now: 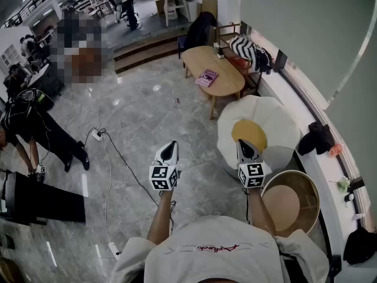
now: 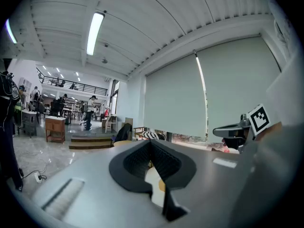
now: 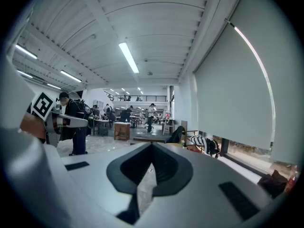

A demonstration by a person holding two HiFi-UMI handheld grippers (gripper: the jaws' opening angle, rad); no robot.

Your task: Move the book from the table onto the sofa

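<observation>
A pink book (image 1: 206, 77) lies on the oval wooden table (image 1: 222, 66) far ahead across the room. Behind the table stands a wooden-framed seat with a striped cushion (image 1: 250, 50). My left gripper (image 1: 171, 145) and right gripper (image 1: 241, 144) are held side by side over the floor, well short of the table, both pointing toward it. Each has its jaws together with nothing between them. In the left gripper view the shut left gripper (image 2: 151, 144) points at the distant seat, and in the right gripper view the right gripper (image 3: 152, 147) is shut too.
A white egg-shaped floor cushion (image 1: 277, 128) with a yellow centre lies just ahead of the right gripper. A round wooden tub (image 1: 306, 184) stands at my right. A cable and power strip (image 1: 97, 135) cross the marble floor. A person (image 1: 35, 128) bends over at the left.
</observation>
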